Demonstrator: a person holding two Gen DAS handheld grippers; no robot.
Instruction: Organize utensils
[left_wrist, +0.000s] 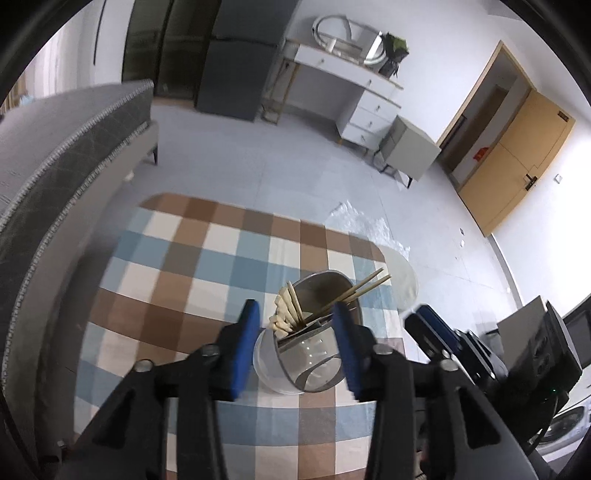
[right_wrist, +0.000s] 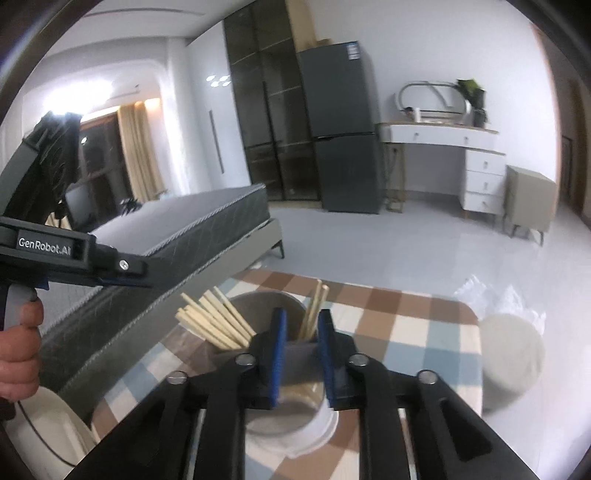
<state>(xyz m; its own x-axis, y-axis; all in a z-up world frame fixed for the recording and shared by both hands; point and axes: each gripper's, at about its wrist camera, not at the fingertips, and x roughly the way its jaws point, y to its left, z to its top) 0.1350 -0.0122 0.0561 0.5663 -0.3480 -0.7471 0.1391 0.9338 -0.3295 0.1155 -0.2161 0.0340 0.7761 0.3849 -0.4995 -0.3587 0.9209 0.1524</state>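
- utensil holder (left_wrist: 314, 354): a round, smoky translucent cylinder with a flat divider across its mouth, sitting in a white plastic base; it stands near the right edge of the checked tablecloth (left_wrist: 192, 258).
- chopsticks (left_wrist: 286, 314): a bundle of pale, squared wooden sticks leans left in one compartment; too tightly packed to count exactly.
- two thinner tan sticks (left_wrist: 365, 286) lean right from the other compartment.
- tablecloth: soft-looking squares of brown, blue and cream, with rounded corners.
- left gripper (left_wrist: 299, 347): black frame, two blue flat pads set fairly wide either side of the holder, not pressing on it.
- right gripper (right_wrist: 301, 354): two blue pads, a narrow gap between them, nothing gripped; the holder lies just beyond them.
- a hand (right_wrist: 18, 354) holds the left gripper's grey handle.
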